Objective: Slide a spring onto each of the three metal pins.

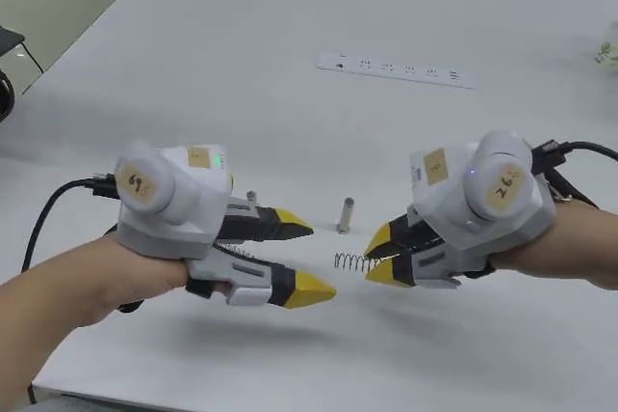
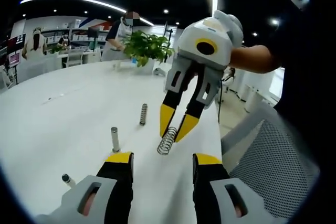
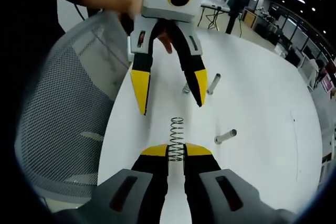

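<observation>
Nearest to me, the left gripper (image 1: 323,259) hangs over the table (image 1: 241,65) with its jaws spread and nothing between them. Across from it, the right gripper (image 1: 369,260) is clamped on 1 end of a spring (image 1: 350,260).

The spring lies level, its long axis running out from the right jaws toward the left gripper, with the free end in the air between the 2 grippers. A bare pin (image 1: 345,215) stands upright on the table just beyond that free end, on the side away from me. So spring and pin are roughly at right angles, and I judge the spring must be tipped upright before it can go down over the pin. The right gripper is nearer that pin.

Counted from the left gripper view:
- 3 pins: the bare pin, a near pin (image 2: 65,178), and a far pin (image 2: 143,114).
- 2 springs, I think: the far pin looks ribbed, as if already wearing 1.
- 1 power strip (image 1: 396,69), well apart.
</observation>
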A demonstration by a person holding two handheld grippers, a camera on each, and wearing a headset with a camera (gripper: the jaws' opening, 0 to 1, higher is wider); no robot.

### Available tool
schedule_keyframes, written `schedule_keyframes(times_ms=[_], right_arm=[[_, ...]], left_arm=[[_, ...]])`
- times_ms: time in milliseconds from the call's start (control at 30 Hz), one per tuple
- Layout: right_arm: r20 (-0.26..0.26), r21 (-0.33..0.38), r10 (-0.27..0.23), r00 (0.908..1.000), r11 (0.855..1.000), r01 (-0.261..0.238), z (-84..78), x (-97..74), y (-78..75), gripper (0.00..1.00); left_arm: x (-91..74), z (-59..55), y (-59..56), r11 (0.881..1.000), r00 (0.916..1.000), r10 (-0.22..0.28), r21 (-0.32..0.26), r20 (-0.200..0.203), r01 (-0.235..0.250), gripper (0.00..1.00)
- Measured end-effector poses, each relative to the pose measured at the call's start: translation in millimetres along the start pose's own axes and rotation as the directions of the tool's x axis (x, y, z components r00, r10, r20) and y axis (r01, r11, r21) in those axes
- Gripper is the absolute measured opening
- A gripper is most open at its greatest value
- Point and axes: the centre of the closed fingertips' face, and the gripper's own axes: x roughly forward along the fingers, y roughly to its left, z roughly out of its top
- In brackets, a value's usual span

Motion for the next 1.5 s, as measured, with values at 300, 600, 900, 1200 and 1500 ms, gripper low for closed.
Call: schedule_keyframes(times_ms=[300,600,900,1200,1500], right_arm=[[0.008,0.0,-0.008,0.9999,1.0,0.008,1.3,-4.3,0.6,0.08],[0.02,-0.01,-0.005,0.9998,1.0,0.005,6.5,-3.9,2.9,0.08],[0.024,-0.013,-0.001,0.9997,1.0,0.001,5.8,-5.0,6.1,0.08],[0.026,-0.018,-0.002,0.9997,1.0,0.002,4.4,-6.8,6.8,0.08],[0.048,-0.005,-0.008,0.9988,1.0,0.009,4.4,-10.4,7.2,0.08]], left_arm=[[10.5,6.8,-1.9,1.0,0.9994,-0.019,0.005,0.03,0.019,0.28],[18.7,6.6,-7.1,0.999,0.9987,-0.032,0.006,0.038,0.032,0.17],[20.1,9.1,-11.2,0.999,0.998,-0.044,0.023,0.046,0.043,0.05],[21.2,9.8,-15.4,0.998,0.9974,-0.054,0.044,0.048,0.052,0.03],[21.6,12.0,-19.7,0.996,0.9962,-0.076,0.055,0.043,0.073,0.02]])
